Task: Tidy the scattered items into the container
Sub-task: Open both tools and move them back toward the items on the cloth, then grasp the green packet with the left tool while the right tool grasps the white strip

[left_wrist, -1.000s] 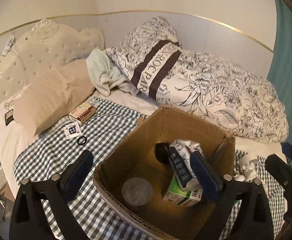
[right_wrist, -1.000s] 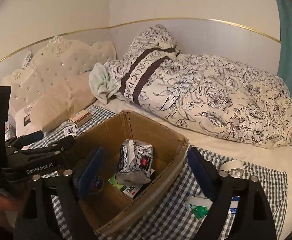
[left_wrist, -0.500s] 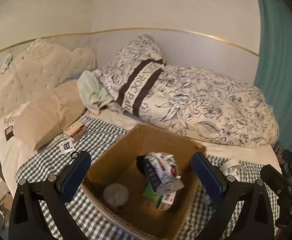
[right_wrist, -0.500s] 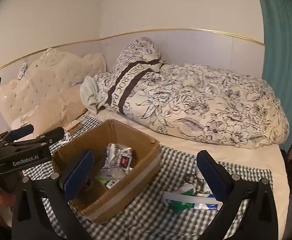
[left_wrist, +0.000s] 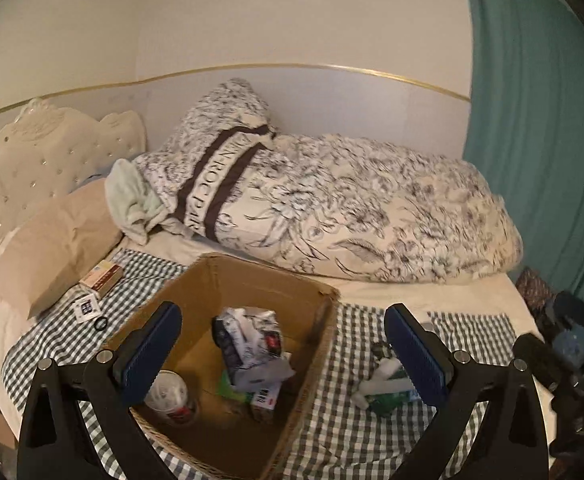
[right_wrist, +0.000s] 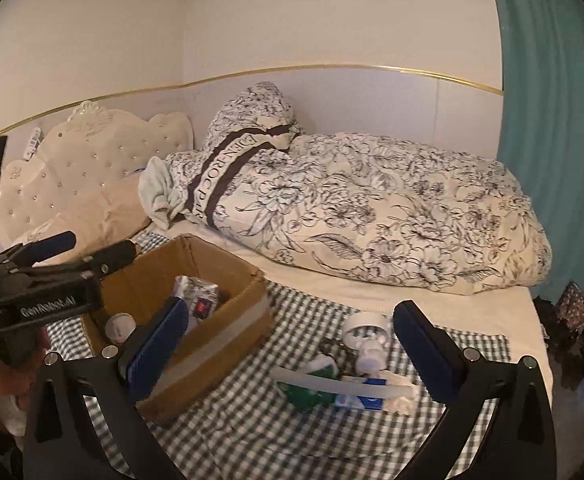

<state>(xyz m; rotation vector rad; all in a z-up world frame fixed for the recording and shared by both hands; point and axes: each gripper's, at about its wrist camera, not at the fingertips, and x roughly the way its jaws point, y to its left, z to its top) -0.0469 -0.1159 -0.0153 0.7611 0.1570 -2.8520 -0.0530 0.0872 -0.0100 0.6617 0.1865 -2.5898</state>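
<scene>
The cardboard box (left_wrist: 252, 368) sits on the checked blanket (left_wrist: 352, 432) in my left view, open-topped, with a crumpled packet (left_wrist: 252, 344), a round lidded tub (left_wrist: 170, 394) and a small carton (left_wrist: 266, 394) inside. My left gripper (left_wrist: 282, 354) hangs above it, jaws spread wide and empty. Left of the box lie a flat red-and-white box (left_wrist: 102, 278), a small card (left_wrist: 87, 307) and a black ring (left_wrist: 101, 323); right of it, a white-and-green heap (left_wrist: 384, 388)

In my right view, my right gripper (right_wrist: 290, 346) is fully open with nothing in it, over the blanket just right of the box. The heap of scattered items (right_wrist: 348, 376), white bottles, a green pack and a blue-and-white tube, lies between my fingers (right_wrist: 424, 352)
</scene>
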